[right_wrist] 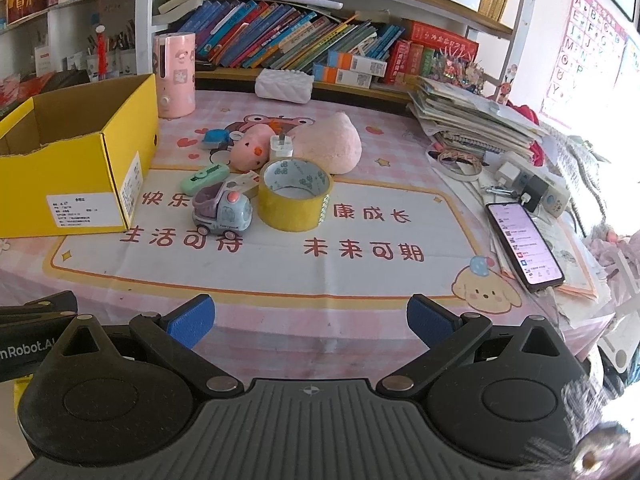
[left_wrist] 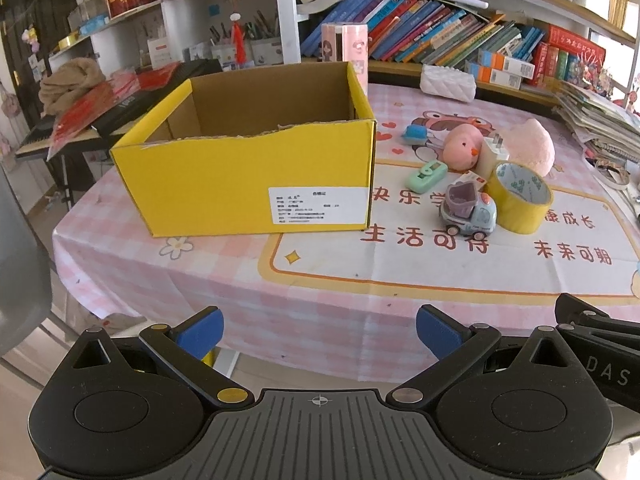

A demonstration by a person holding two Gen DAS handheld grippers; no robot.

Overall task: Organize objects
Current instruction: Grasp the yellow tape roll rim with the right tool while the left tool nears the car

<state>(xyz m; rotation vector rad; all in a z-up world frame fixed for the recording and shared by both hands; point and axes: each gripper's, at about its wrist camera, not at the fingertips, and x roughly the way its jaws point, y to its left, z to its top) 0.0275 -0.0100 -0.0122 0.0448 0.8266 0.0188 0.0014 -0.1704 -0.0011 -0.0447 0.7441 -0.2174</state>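
Blue-padded left claw (left_wrist: 319,330) wide apart, holding nothing | right claw (right_wrist: 310,320) likewise | yellow box (left_wrist: 256,168) untouched

the tablecloth (right_wrist: 360,272) carries red characters "生活可待" and "未来可期" towards its near edge. the other gripper's arm reads "das" (left_wrist: 608,372) in the left view, "nrobot.a" (right_wrist: 28,350) in the right. wall poster (right_wrist: 592,40) shows alphabet letters.

A box (left_wrist: 248,176) sits on the left of the table (right_wrist: 360,280). To its right is a small pile of things. The toy truck (right_wrist: 222,210) is in front, with the tape roll (right_wrist: 295,196) just beside it on the right. Behind them lie two soft toys (right_wrist: 304,146). A phone (right_wrist: 524,246) lies far right.
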